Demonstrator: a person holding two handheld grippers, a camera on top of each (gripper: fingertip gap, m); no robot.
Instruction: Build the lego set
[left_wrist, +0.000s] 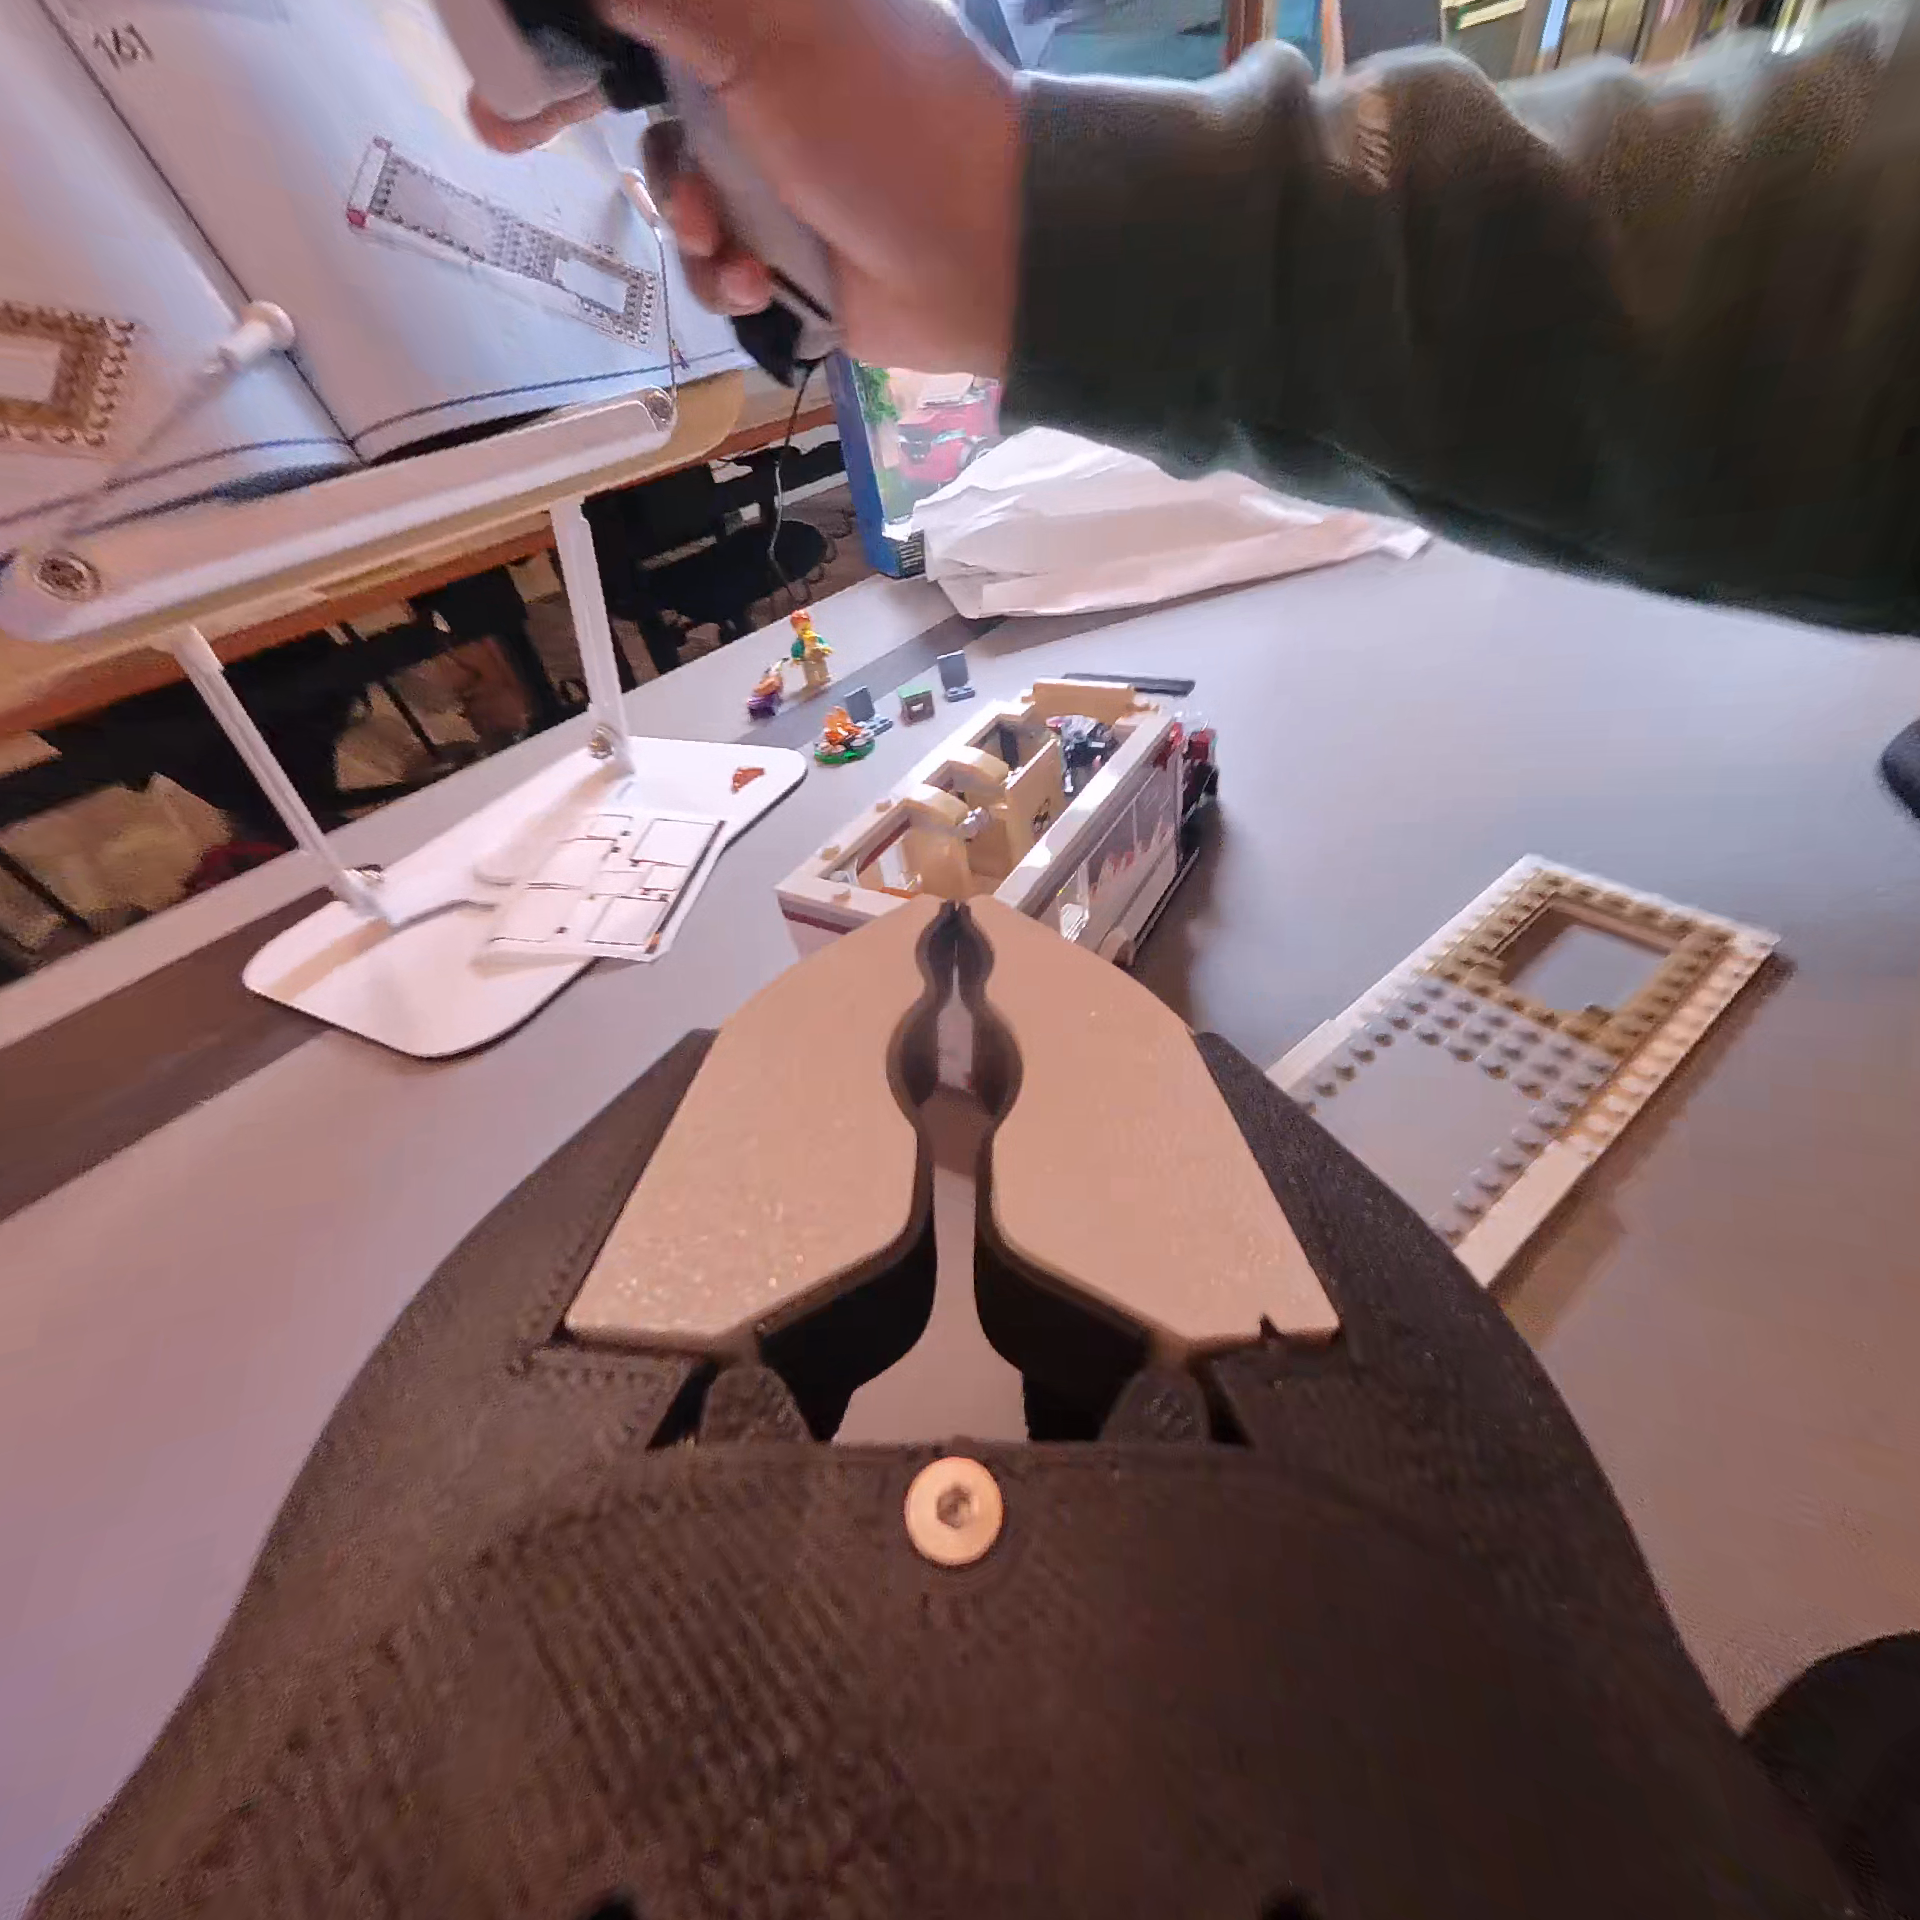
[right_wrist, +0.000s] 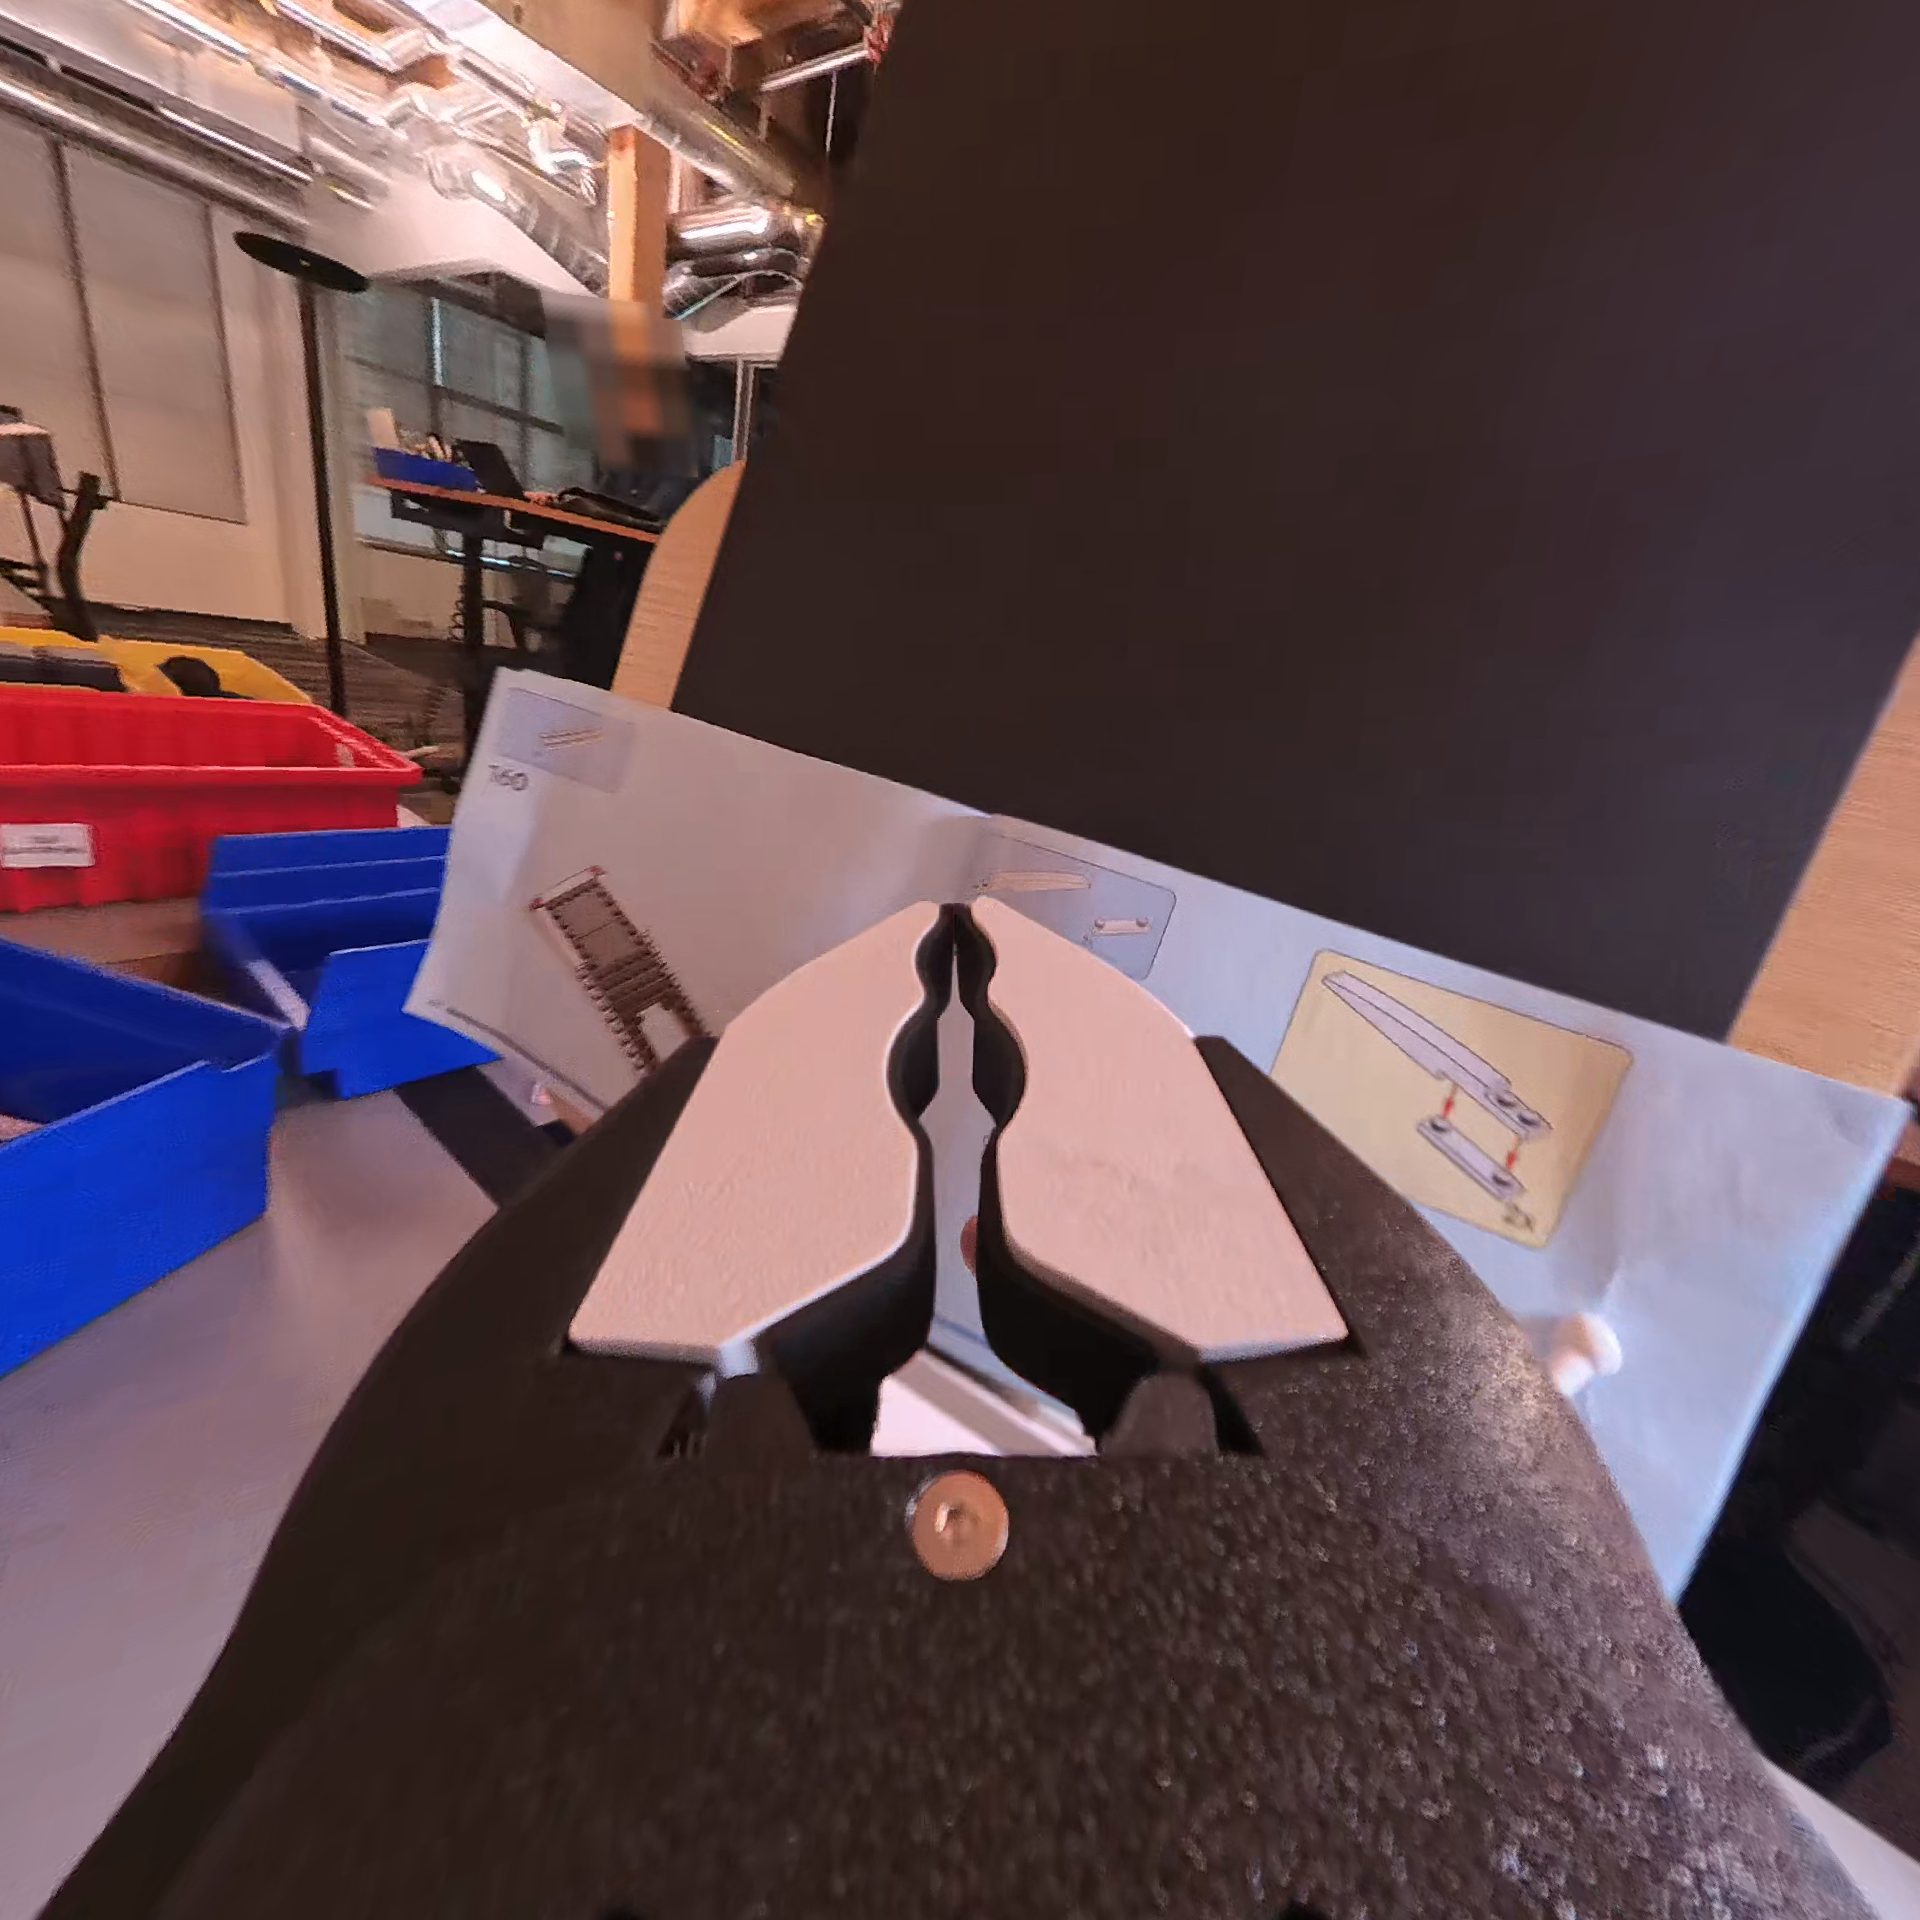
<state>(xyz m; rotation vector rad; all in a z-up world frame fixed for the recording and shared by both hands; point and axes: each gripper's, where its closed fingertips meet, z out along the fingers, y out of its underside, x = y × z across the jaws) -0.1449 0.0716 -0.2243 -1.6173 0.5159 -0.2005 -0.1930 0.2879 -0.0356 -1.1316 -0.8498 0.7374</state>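
Grey table (left_wrist: 1558, 727) carries a toy camper (left_wrist: 1018, 810) mid-frame; we note left gripper (left_wrist: 958, 914) hovering before it, right gripper (right_wrist: 961, 914) facing the instruction booklet (right_wrist: 727, 862), both closed, holding nothing

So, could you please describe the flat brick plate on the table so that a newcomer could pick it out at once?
Start at the roofless white and cream brick vehicle in the middle of the grey table. Just to its right, lying flat, is the studded plate. Unlike the small builds beyond the vehicle, it is one broad grey and tan rectangle with a window-like hole.
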